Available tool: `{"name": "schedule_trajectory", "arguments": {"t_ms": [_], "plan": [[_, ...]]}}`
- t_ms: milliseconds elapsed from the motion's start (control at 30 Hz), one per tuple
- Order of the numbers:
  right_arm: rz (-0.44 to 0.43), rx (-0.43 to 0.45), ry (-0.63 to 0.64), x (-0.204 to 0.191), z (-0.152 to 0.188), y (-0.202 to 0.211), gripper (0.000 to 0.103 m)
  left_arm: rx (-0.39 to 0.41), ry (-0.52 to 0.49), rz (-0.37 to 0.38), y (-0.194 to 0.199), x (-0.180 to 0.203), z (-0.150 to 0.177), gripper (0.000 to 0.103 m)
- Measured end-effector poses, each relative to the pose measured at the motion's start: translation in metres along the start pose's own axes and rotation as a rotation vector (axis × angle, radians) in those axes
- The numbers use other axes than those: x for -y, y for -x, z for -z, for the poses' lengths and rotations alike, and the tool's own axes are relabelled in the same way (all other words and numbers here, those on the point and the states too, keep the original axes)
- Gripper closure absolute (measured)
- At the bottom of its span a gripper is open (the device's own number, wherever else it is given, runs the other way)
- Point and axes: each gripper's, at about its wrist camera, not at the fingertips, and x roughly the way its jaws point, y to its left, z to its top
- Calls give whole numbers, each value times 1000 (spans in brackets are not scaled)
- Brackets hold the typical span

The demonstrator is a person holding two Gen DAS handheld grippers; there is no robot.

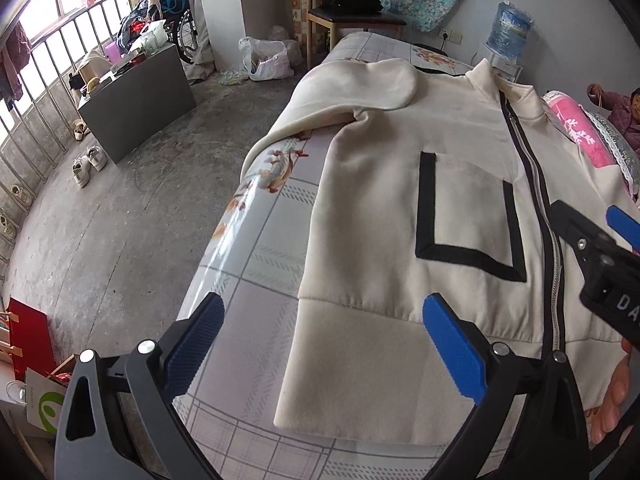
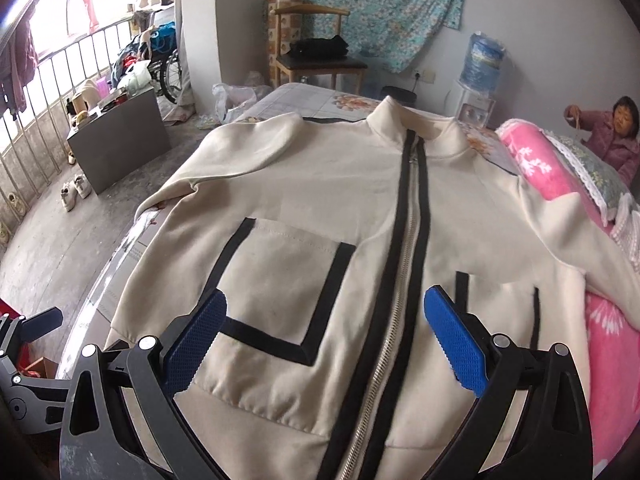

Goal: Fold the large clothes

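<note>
Left wrist view shows the cream jacket (image 1: 420, 208) lying front-up and zipped on the bed (image 1: 264, 264), one sleeve (image 1: 360, 84) doubled back over its shoulder. The left gripper (image 1: 324, 348) hovers at the hem with fingers spread wide, holding nothing. The right gripper (image 2: 324, 336) is likewise spread and empty above the zipper (image 2: 404, 264). Along the jacket's right side a pink blanket (image 2: 560, 184) lies under the other sleeve (image 2: 568, 232). A grey cabinet (image 1: 136, 104), shoes (image 1: 90, 160) and a wooden chair (image 2: 316, 52) stand apart on the floor; a person (image 2: 616, 132) sits beyond the blanket.
</note>
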Motion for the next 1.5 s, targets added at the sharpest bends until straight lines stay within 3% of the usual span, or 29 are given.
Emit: {"name": "schedule_trajectory", "arguments": {"t_ms": [233, 367, 467, 567, 733, 900, 1000, 1133, 1200, 1300, 1367, 1400, 1433, 1500], "plan": [[-58, -19, 74, -26, -14, -41, 8, 197, 41, 128, -4, -44, -39, 5], [-85, -42, 99, -36, -16, -62, 8, 238, 78, 101, -15, -74, -69, 5], [-91, -61, 113, -41, -14, -74, 8, 236, 168, 163, -34, -104, -89, 5], [-110, -77, 131, -47, -11, -84, 8, 124, 307, 263, -73, -136, -106, 5], [-113, -90, 169, -55, -4, -93, 8, -143, 574, 402, -153, -181, -110, 7], [-135, -86, 159, -53, -3, -94, 8, -399, 903, 656, -225, -206, -86, 7], [-138, -87, 155, -52, -3, -96, 8, -501, 1082, 789, -258, -211, -68, 7], [-137, -89, 154, -51, -4, -98, 8, -591, 1185, 841, -287, -203, -57, 8], [-137, -90, 152, -51, -4, -98, 8, -595, 1223, 872, -295, -203, -55, 13], [-132, -93, 149, -50, -5, -98, 8, -584, 1272, 873, -302, -204, -61, 33], [-124, -94, 145, -49, -5, -98, 8, -579, 1307, 863, -305, -208, -63, 60], [-120, -94, 143, -48, -5, -98, 8, -573, 1308, 855, -306, -210, -64, 66], [-118, -96, 142, -47, -5, -98, 8, -565, 1305, 839, -306, -211, -66, 79], [-111, -95, 139, -46, -5, -96, 8, -528, 1291, 810, -301, -215, -71, 89]]}}
